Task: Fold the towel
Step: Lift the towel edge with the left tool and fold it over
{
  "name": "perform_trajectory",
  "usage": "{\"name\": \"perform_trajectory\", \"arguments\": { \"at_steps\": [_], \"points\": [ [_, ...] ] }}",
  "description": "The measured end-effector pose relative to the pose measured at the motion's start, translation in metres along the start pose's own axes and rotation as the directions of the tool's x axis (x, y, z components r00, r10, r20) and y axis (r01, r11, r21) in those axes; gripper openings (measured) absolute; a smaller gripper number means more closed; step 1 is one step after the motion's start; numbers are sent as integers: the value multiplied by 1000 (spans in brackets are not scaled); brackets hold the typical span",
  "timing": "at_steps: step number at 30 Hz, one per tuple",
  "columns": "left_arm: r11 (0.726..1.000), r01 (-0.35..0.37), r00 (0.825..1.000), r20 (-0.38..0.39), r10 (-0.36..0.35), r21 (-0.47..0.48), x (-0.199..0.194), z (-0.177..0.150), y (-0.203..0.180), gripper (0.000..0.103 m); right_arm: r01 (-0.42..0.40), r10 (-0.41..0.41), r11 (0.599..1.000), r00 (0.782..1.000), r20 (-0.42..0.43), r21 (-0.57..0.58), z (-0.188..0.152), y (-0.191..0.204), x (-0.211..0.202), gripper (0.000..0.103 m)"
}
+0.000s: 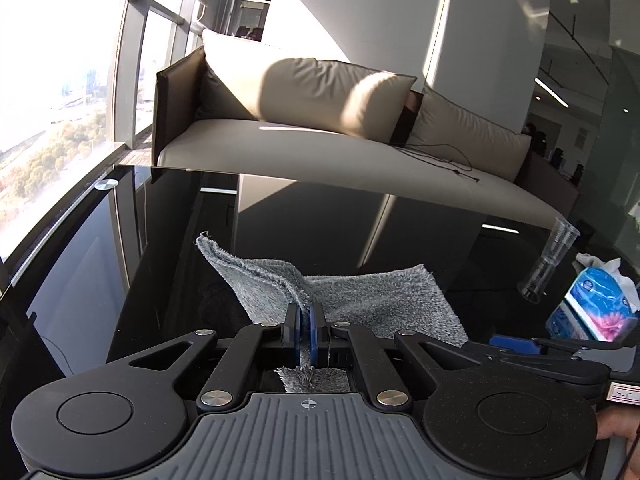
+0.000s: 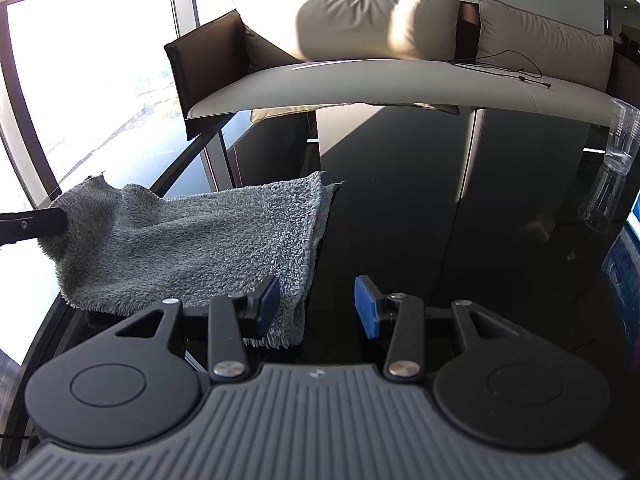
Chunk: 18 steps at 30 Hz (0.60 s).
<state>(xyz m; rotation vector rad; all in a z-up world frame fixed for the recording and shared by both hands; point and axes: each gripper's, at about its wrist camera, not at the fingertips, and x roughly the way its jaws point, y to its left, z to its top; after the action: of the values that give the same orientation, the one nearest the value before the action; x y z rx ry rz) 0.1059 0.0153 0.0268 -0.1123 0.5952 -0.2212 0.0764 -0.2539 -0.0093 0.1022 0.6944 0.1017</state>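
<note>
step: left claw (image 1: 307,322) pinching towel (image 2: 192,240) edge, lifting | right claw (image 2: 316,304) spread, empty, beside towel | next: carry edge across, fold

A glossy black table (image 1: 360,220) mirrors the room. Behind it stands a beige sofa (image 1: 304,148) with plump cushions (image 1: 320,92) and a dark brown frame, a thin black cable (image 1: 448,156) lying across its seat. Tall floor-to-ceiling windows (image 1: 60,80) on the left let in strong sunlight, which streaks a white wall (image 1: 400,20). Far right looks like a dim office area, too blurred to read.
</note>
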Motion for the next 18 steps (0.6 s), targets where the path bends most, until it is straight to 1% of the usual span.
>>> {"name": "perform_trajectory", "arguments": {
  "at_steps": [8,18],
  "points": [
    [999,31,999,11,-31,17,3,0,-10,4,-2,2,1000,1000,-4,8,1,-1,1,44],
    [998,52,998,16,-52,34,8,2,-21,4,0,0,999,1000,-3,43,5,-11,0,44]
  ]
}}
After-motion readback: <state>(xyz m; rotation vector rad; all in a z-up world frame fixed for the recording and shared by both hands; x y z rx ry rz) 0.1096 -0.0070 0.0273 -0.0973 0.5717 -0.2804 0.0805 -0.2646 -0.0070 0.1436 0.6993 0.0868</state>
